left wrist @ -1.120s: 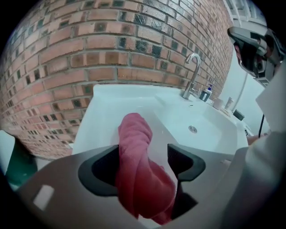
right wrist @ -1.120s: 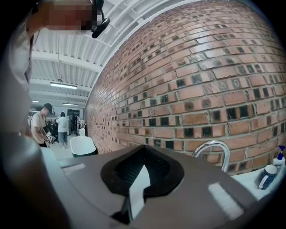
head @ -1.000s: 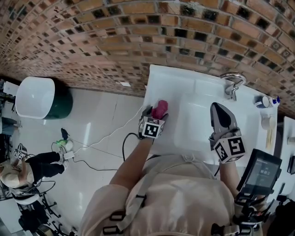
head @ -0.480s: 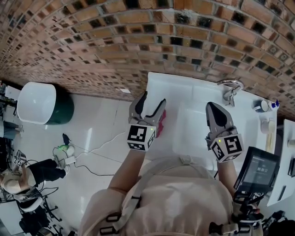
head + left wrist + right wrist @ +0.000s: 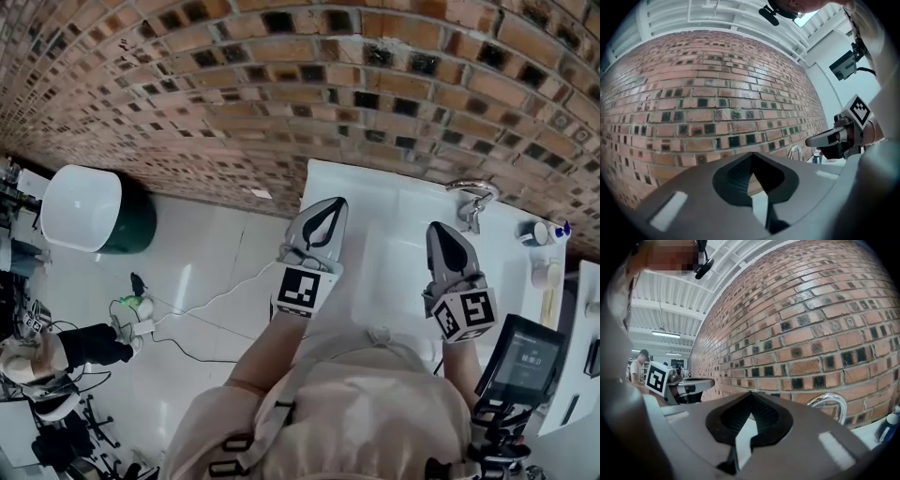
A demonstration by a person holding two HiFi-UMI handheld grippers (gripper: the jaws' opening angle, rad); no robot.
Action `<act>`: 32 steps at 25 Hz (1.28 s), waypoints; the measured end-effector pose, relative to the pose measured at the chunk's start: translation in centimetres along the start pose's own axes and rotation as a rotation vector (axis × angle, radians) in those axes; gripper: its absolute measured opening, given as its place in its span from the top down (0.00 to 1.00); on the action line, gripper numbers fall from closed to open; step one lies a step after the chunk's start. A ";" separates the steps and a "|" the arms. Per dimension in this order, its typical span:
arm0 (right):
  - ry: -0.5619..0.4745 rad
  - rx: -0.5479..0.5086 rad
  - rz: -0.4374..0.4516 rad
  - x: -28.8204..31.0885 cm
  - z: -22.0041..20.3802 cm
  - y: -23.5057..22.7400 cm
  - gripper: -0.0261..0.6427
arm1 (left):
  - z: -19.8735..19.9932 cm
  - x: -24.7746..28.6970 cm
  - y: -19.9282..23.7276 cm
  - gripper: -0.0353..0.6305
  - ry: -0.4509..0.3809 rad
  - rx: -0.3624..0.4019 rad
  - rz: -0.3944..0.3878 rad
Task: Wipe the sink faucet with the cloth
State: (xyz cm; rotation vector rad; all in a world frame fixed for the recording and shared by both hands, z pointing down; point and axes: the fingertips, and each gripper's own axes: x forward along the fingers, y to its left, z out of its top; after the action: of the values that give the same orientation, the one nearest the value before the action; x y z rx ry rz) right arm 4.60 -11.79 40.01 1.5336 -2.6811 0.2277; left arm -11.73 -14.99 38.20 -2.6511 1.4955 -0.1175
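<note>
Sink station: cloth not in hand, wiping not begun

Nearest, left gripper [image 5: 328,208], level over the sink's left rim, jaws just closed tip to tip on nothing; right gripper [image 5: 440,230] over the basin, jaws likewise together and empty. The cloth shows in no view, possibly hidden beneath the left gripper. Step judged: fetching the cloth, faucet untouched. Next move calls for parting one pair of jaws, finding and pinching the cloth, then carrying it to the faucet. White sink [image 5: 398,202]: basin bare where visible. Beyond, chrome faucet [image 5: 472,197] at the back rim, right of centre; small bottles [image 5: 538,232] near it, contents untold. Floor, far left: white-topped green bin [image 5: 80,204], contents unseen. Behind all, brick wall [image 5: 281,84]
</note>
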 end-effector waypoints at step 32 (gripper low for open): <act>0.019 -0.063 0.041 0.9 -0.8 1.2 0.98 | -2.1 1.0 -4.0 0.94 0.050 -0.086 -0.120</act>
State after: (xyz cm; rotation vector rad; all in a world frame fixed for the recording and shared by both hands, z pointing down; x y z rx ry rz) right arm 3.10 -11.89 40.80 1.4531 -2.6801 0.1573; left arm -8.13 -13.87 40.81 -2.8266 1.3847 -0.1319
